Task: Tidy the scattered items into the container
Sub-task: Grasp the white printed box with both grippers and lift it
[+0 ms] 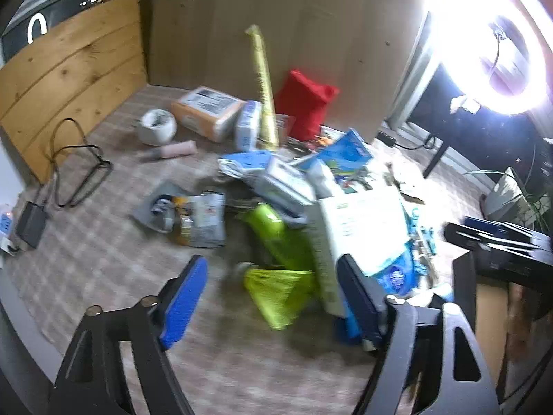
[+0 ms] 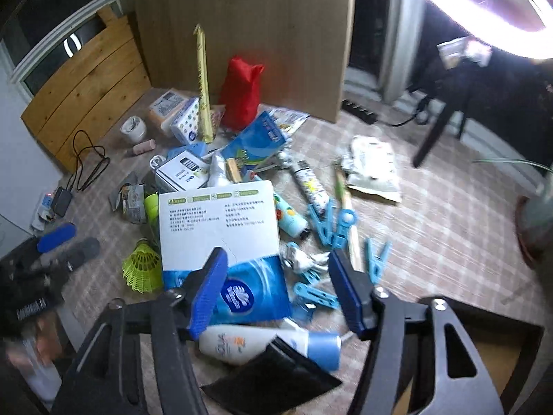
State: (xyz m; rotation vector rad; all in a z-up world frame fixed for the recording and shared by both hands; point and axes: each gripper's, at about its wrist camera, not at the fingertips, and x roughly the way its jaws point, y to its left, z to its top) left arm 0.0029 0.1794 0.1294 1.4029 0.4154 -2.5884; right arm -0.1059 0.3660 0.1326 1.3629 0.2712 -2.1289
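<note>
Left claw (image 1: 273,297) and right claw (image 2: 278,290) both apparently gape empty.

The bag (image 2: 241,91) is red. The shuttlecock (image 2: 142,267) is yellow-green, the clothes pegs (image 2: 331,223) are blue, and the rug (image 2: 449,235) has pink and white checks.

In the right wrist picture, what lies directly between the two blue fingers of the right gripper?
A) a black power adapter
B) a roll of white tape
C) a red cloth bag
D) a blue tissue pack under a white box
D: the right gripper is open, and between its jaws lies the blue tissue pack, partly covered by the white box; neither finger touches it.
</note>
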